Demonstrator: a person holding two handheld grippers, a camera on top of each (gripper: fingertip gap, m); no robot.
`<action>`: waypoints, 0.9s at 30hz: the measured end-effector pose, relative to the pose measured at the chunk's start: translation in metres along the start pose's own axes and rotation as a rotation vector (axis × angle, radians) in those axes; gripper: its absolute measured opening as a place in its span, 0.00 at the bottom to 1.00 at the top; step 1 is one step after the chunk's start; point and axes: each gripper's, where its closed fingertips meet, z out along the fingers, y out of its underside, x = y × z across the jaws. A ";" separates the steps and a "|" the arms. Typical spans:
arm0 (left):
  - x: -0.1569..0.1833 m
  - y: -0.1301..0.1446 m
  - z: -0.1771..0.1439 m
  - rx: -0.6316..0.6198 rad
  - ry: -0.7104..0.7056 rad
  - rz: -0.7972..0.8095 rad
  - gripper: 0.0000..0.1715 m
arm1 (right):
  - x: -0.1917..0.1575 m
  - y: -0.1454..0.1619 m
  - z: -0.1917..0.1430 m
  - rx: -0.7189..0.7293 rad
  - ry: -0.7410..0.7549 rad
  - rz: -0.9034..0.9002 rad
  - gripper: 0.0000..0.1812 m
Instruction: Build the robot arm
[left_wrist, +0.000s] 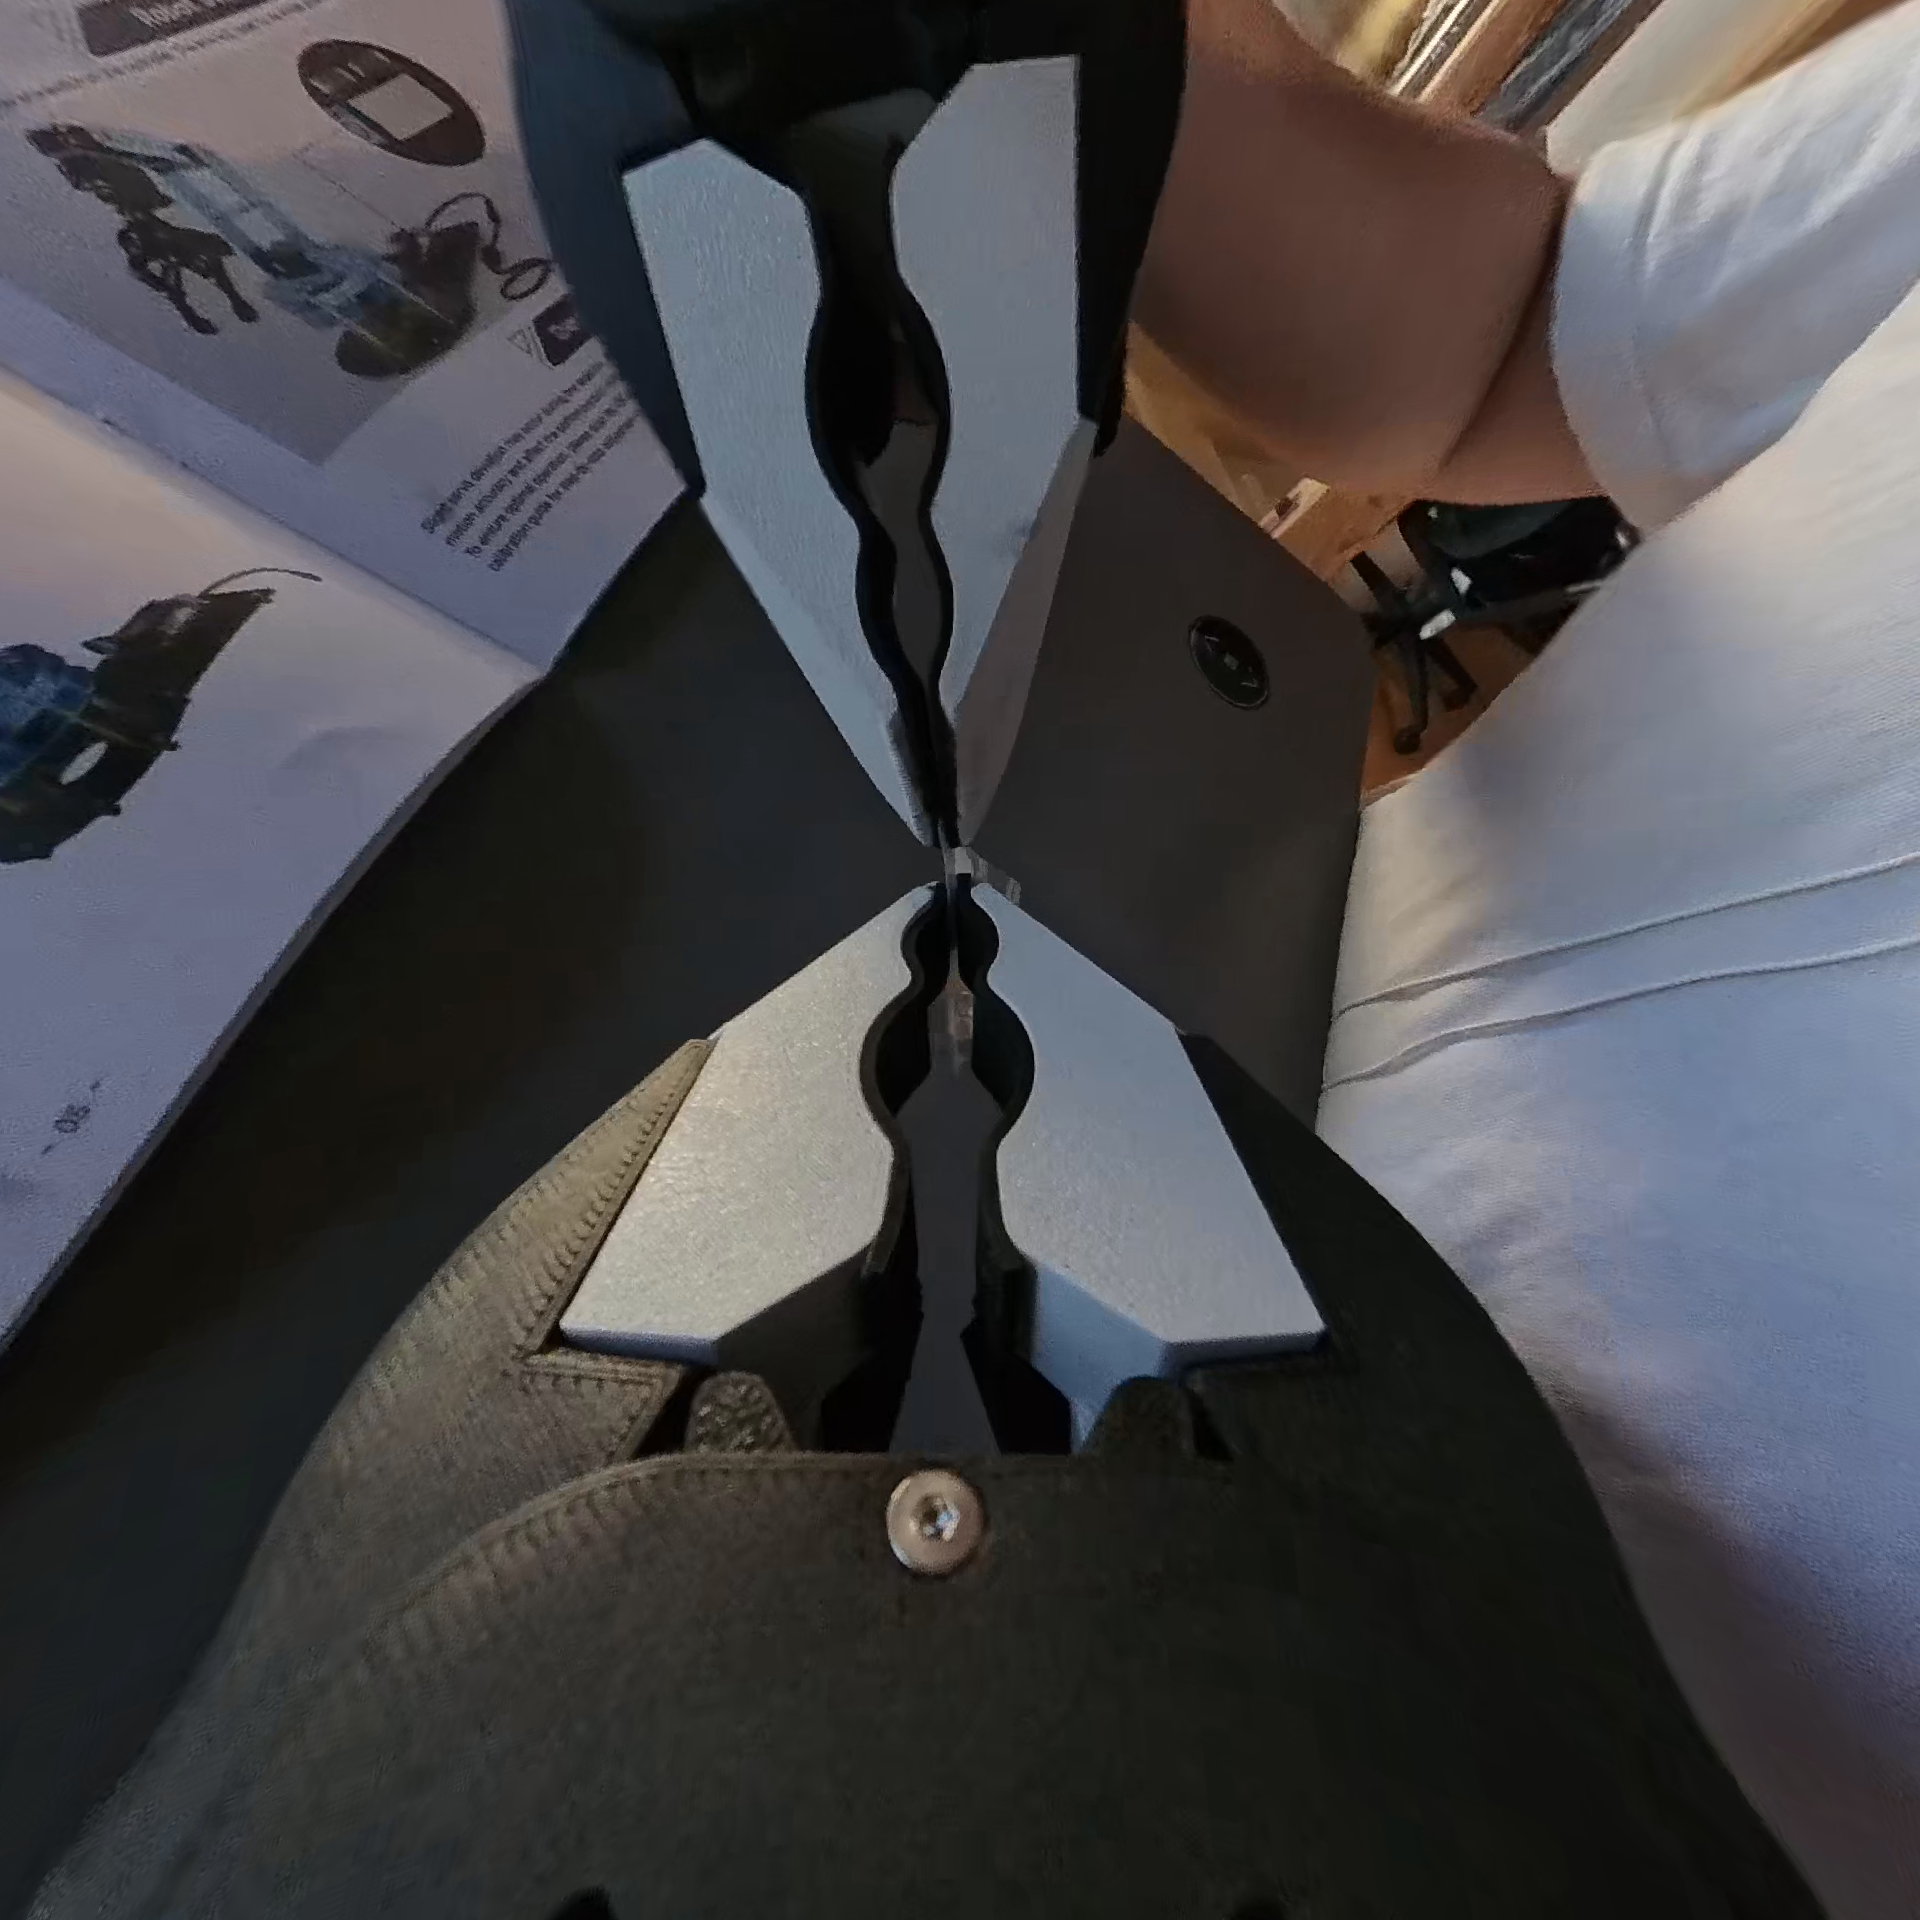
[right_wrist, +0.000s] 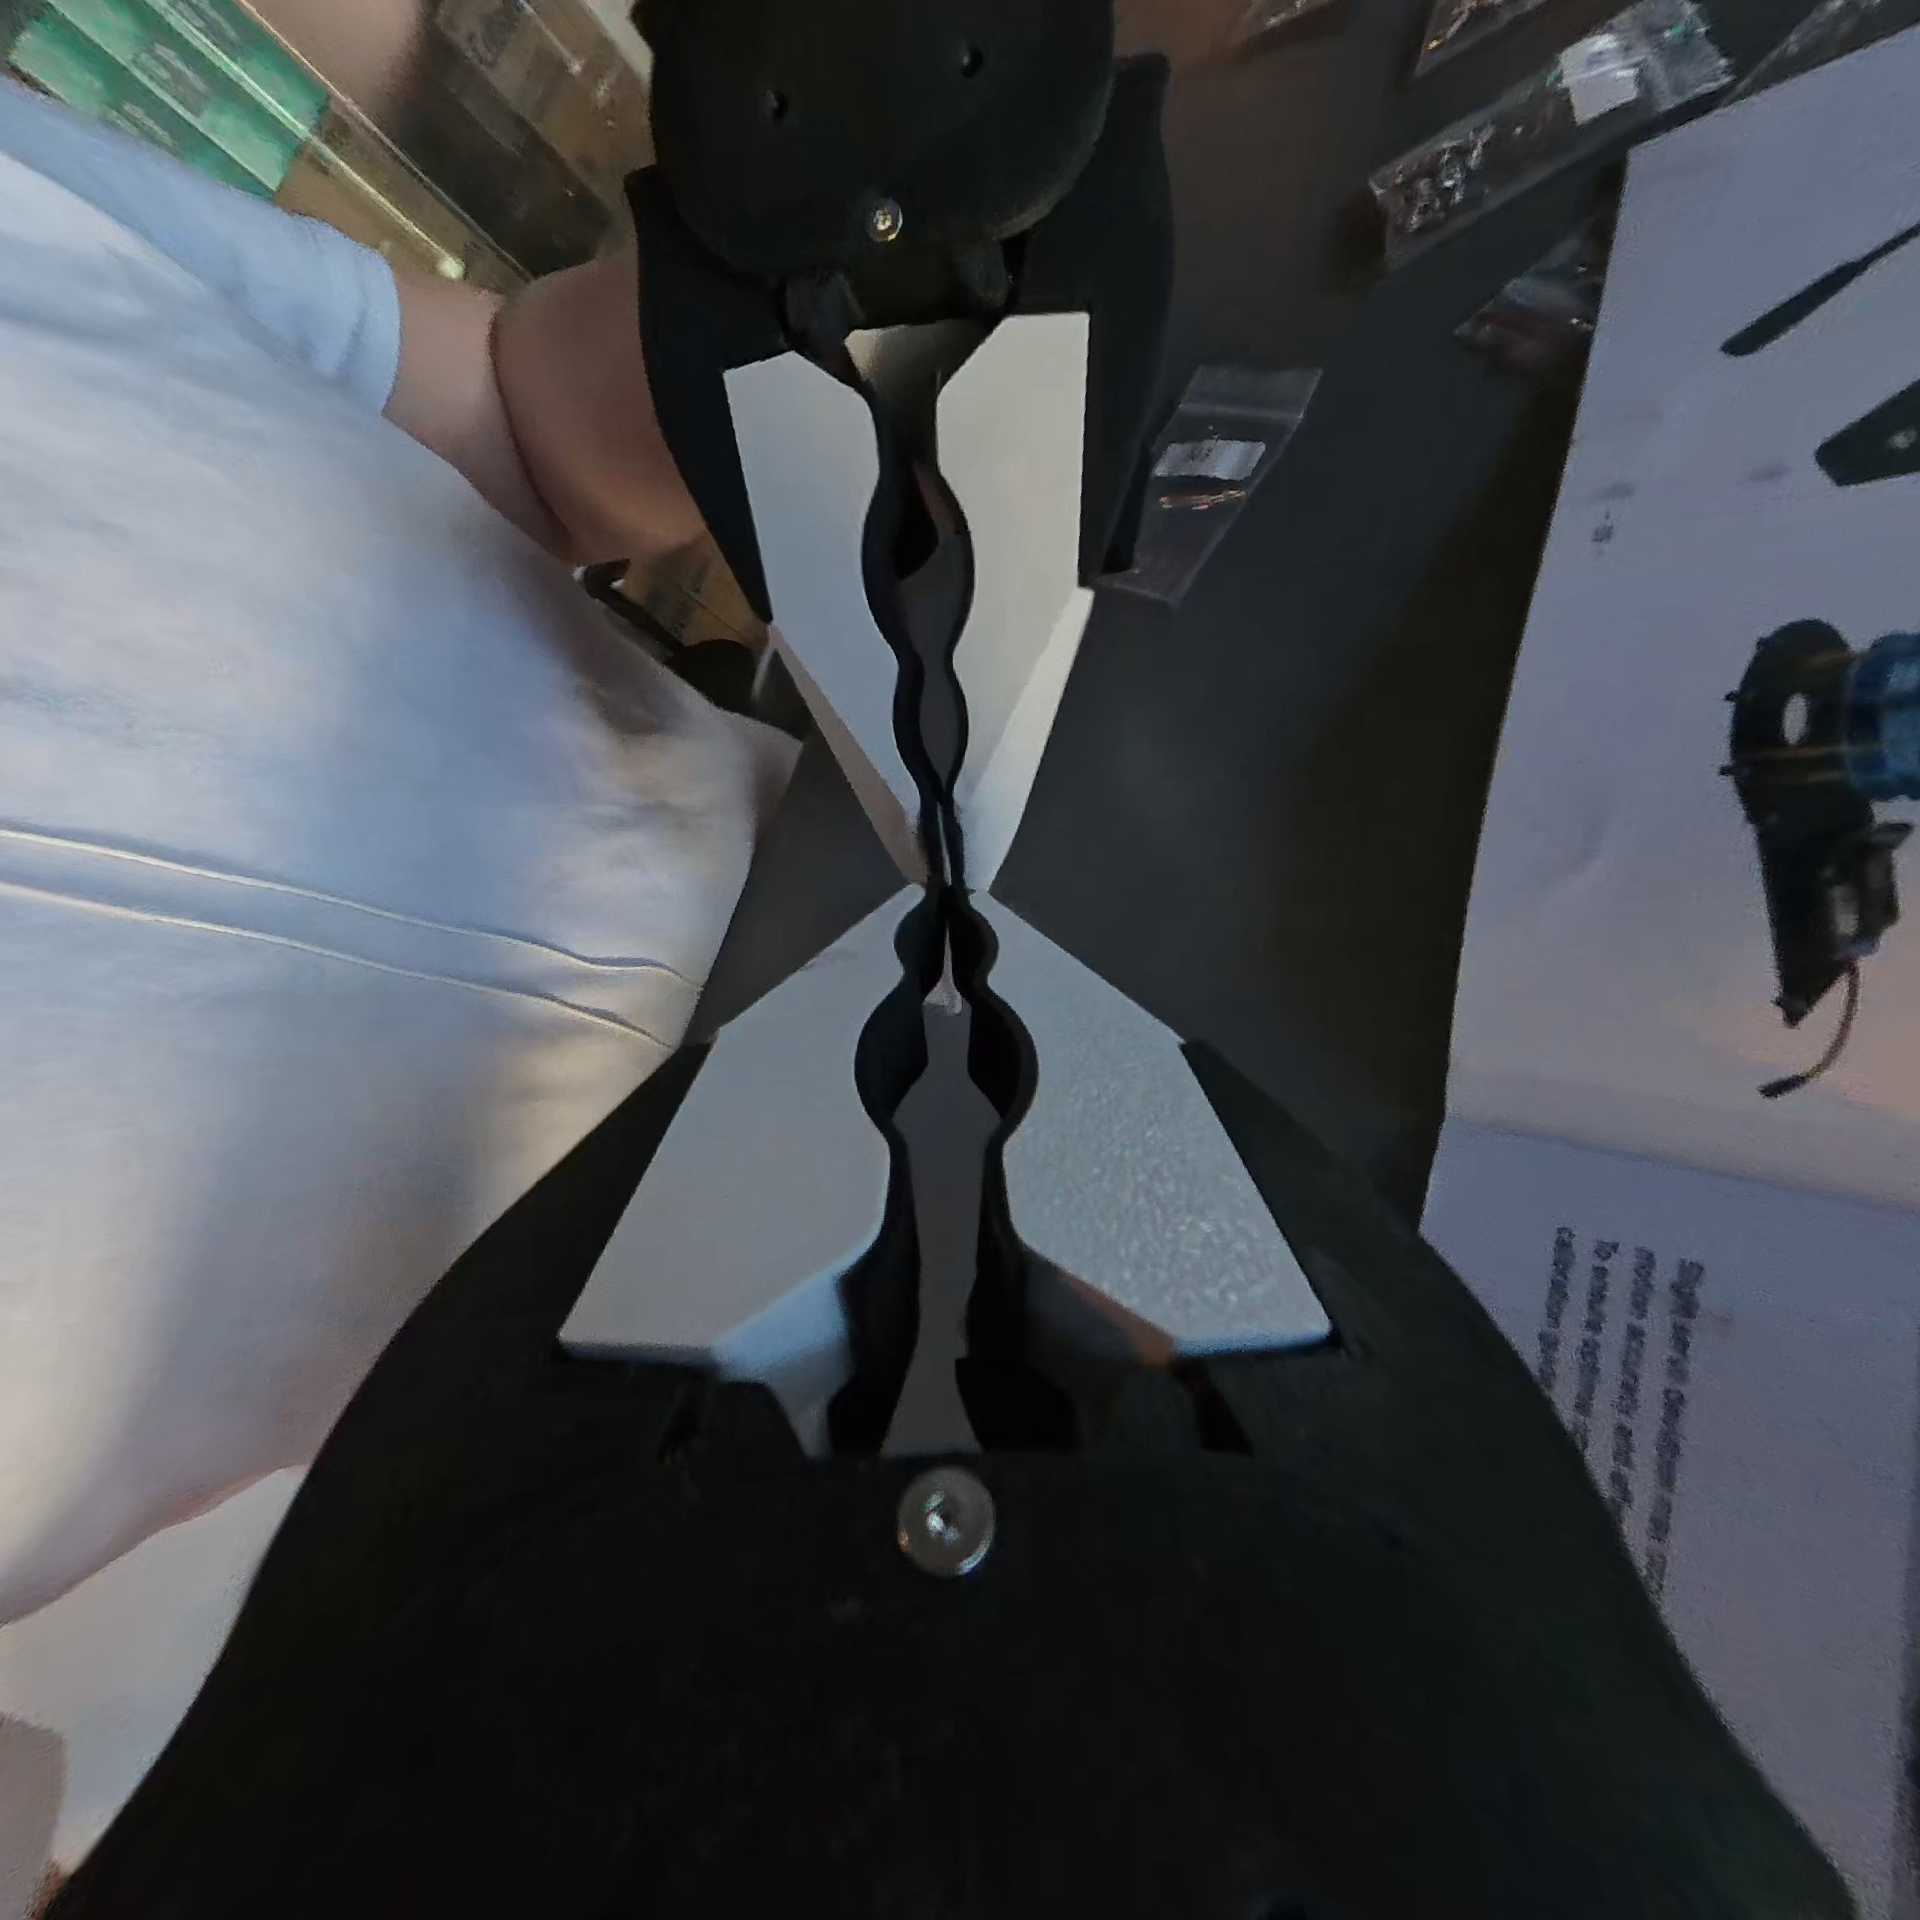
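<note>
Clear small piece (left_wrist: 961, 1013) sat pinched between my left gripper (left_wrist: 951, 883) and right gripper (right_wrist: 948, 894), tips meeting at frame centre, both nearly shut on it. Long axis ran along fingers. Open booklet (left_wrist: 260, 727) upper left, black table (left_wrist: 582, 831) below.

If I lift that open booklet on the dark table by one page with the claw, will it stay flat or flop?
Probably floppy: the booklet has thin pages that bow up near the fold. It is likely light, so a push should slide it over the smooth dark table. A single pinched page might crease or tear.
</note>
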 end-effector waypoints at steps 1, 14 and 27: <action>-0.003 -0.001 0.000 0.001 -0.011 -0.008 0.00 | 0.002 -0.001 -0.001 0.018 0.029 0.002 0.00; 0.004 -0.014 -0.024 0.265 -0.192 -0.488 0.00 | 0.001 -0.006 -0.007 0.390 0.306 0.228 0.00; 0.008 -0.010 -0.015 0.374 -0.145 -0.452 0.14 | -0.014 -0.018 0.003 0.567 0.004 0.508 0.02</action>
